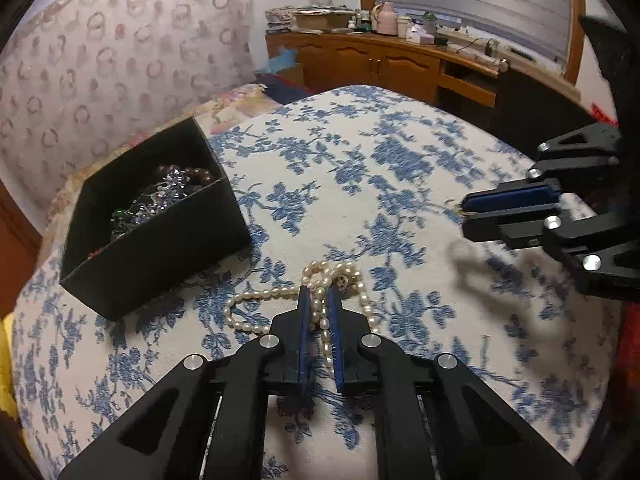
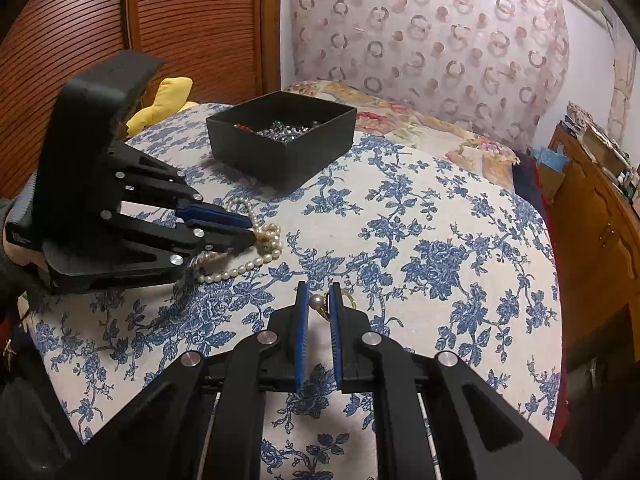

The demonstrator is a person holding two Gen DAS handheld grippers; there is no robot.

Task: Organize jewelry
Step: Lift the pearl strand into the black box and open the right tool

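My left gripper is pinched onto the pearl necklace, black box just up-left; right gripper, farther off, clamps a pearl ring.

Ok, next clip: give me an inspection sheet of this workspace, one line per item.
Surface: blue floral bedspread, lying flat.
Job's things: pearl necklace heaped on the bedspread; black box open, jewelry inside; pearl ring.
Clutter: yellow soft item at the bed's edge.
Grippers: left gripper shut on the pearl necklace; right gripper shut on the pearl ring.
Cables: nothing seen on the bed.
Surroundings: padded headboard, wooden cabinet crowded with items.
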